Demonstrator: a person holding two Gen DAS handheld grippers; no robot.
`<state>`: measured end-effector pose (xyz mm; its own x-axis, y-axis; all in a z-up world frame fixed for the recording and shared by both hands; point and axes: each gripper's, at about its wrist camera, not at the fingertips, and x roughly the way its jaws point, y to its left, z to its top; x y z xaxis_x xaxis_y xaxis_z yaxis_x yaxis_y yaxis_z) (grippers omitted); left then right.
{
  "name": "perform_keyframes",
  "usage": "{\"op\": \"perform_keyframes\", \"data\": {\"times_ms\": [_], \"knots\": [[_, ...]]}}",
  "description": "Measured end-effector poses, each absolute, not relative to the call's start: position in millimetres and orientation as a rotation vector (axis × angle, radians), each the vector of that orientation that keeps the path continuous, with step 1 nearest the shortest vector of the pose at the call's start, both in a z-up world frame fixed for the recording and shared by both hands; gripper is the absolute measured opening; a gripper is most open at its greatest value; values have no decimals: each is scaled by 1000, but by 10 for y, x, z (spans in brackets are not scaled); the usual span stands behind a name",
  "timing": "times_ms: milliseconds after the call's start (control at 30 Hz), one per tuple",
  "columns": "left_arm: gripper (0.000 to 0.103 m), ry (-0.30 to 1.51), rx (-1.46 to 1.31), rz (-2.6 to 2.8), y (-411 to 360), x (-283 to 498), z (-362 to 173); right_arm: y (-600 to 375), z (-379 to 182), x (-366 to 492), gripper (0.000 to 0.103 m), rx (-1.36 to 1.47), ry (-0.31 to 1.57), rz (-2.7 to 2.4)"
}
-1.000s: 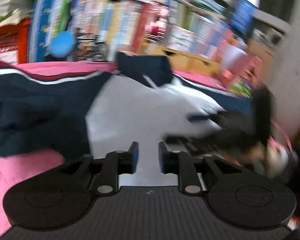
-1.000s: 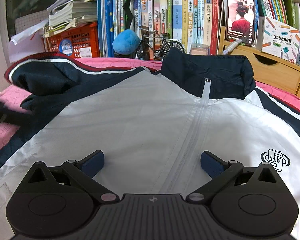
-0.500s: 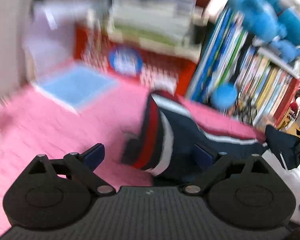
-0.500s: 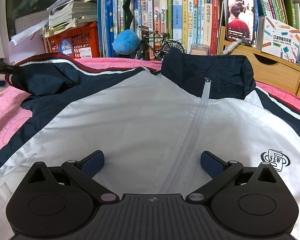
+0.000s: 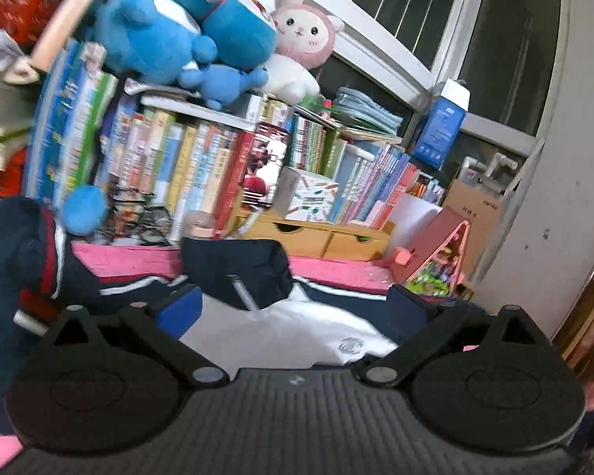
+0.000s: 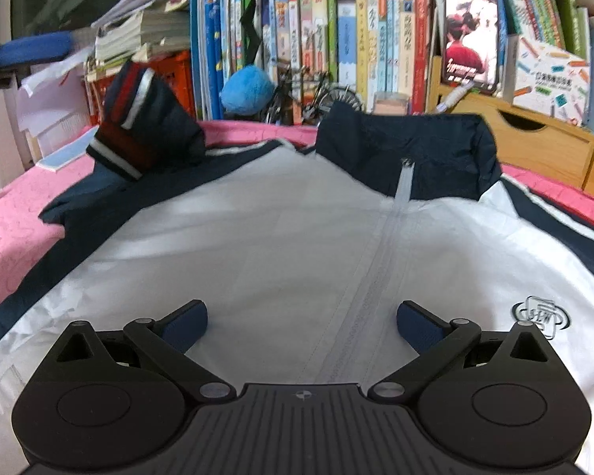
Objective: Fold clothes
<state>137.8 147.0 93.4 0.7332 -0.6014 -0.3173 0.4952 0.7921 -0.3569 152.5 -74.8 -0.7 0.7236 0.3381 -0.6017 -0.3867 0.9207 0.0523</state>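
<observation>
Track jacket point(image 6: 281, 237), mid-frame: light, slick, floppy; likely grab sleeve cuff point(image 6: 126, 126) upper left. Left gripper point(image 5: 293, 308) jaws opening, empty; right gripper point(image 6: 301, 326) spread, empty.

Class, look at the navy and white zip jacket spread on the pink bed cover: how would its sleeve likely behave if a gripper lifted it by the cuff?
The sleeve looks floppy: it bunches and creases, so it would probably droop. The jacket fabric looks thin and smooth, likely light, perhaps slippery.
</observation>
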Motion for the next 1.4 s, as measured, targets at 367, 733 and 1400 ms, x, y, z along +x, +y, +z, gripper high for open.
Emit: {"op": "perform_keyframes", "data": {"times_ms": [367,733,1400], "knots": [[103,532,-532,46,2567,1503,371,-390,454,1564,103,0,466,541],[103,588,-625,96,2532,1906,12,-396,26,1689,103,57,567,454],[103,557,-591,254,2303,2315,-101,-151,-74,1705,103,-62,636,439]]}}
